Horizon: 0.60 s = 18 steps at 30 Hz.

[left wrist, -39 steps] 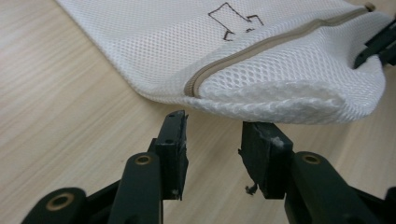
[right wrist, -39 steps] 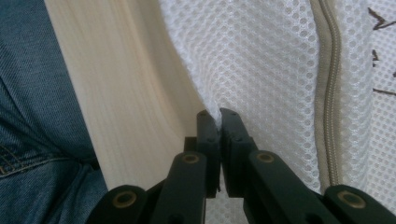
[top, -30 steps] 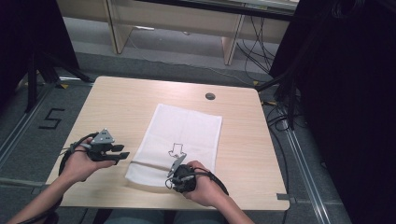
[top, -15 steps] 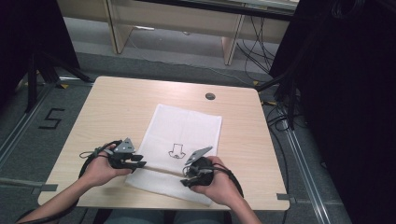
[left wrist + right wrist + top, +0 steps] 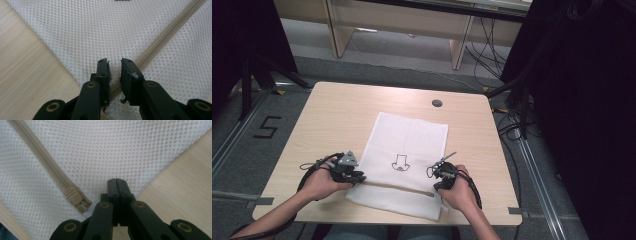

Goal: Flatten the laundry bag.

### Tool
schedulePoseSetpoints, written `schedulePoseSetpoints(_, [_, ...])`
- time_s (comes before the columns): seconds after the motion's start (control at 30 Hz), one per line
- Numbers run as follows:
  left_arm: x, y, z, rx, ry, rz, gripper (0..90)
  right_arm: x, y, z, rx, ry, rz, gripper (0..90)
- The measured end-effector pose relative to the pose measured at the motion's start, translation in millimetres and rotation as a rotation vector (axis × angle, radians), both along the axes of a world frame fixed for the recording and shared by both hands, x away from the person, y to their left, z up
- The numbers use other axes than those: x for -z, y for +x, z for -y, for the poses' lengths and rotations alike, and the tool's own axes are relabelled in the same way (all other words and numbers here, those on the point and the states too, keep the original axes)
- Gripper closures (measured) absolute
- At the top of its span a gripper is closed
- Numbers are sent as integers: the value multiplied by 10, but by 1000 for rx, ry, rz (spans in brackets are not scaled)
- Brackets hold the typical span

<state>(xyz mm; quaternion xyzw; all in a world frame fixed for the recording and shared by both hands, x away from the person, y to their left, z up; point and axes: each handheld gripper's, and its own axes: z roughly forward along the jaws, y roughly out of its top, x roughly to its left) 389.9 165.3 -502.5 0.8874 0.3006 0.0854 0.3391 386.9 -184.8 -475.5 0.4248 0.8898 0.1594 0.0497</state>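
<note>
A white mesh bag (image 5: 409, 145) with a small dark print (image 5: 401, 164) lies flat on the wooden table (image 5: 337, 115). A beige zipper (image 5: 397, 187) runs across its near part. My left gripper (image 5: 360, 177) sits at the zipper's left end. Its jaws (image 5: 115, 67) have just been closing and stand a narrow gap apart, with the zipper (image 5: 162, 42) running toward that gap and no pad seen pressing on it. My right gripper (image 5: 438, 186) is shut over the mesh at the bag's right edge (image 5: 117, 182), just right of the zipper slider (image 5: 76, 200).
A round dark grommet (image 5: 437, 103) sits in the table's far side. Bare wood lies left (image 5: 27, 75) and right (image 5: 180, 182) of the bag. Cables and dark stands crowd the floor to the right, and a "5" marks the floor (image 5: 266, 127) at the left.
The left hand moved right, onto the bag's left edge. The right hand slid from the bag's middle to its right edge. The zipper line now shows between them.
</note>
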Motion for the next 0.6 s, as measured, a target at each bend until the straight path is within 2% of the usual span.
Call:
schedulePoseSetpoints(0.03, [0, 6, -14, 9, -5, -11, 758, 25, 8, 0, 15, -12, -13, 900])
schedulePoseSetpoints(0.07, [8, -3, -9, -10, -20, -26, 759, 35, 26, 12, -7, -3, 3, 900])
schedulePoseSetpoints(0.13, [6, -4, -12, -10, -19, -33, 761, 25, 28, 10, 1, 0, -8, 900])
schedulePoseSetpoints(0.2, [1, -10, -17, 5, -5, -36, 765, 31, 35, 12, 15, 3, -9, 900])
schedulePoseSetpoints(0.23, [-6, -21, -22, 14, -1, -53, 765, 29, 32, 6, 23, 0, -16, 900])
schedulePoseSetpoints(0.27, [-6, -21, -22, 14, -1, -53, 765, 37, 45, 10, -3, 4, 3, 900])
schedulePoseSetpoints(0.33, [-13, -46, -32, 33, 13, -66, 766, 37, 44, 1, 6, 0, 9, 900])
schedulePoseSetpoints(0.43, [-16, -67, -32, 42, 19, -60, 767, 39, 47, -5, 19, -3, 10, 900])
schedulePoseSetpoints(0.47, [-32, -80, -45, 65, 50, -66, 767, 44, 57, -3, 4, 3, 20, 900])
schedulePoseSetpoints(0.6, [-45, -99, -43, 76, 62, -67, 767, 45, 76, -3, 10, 6, 21, 900])
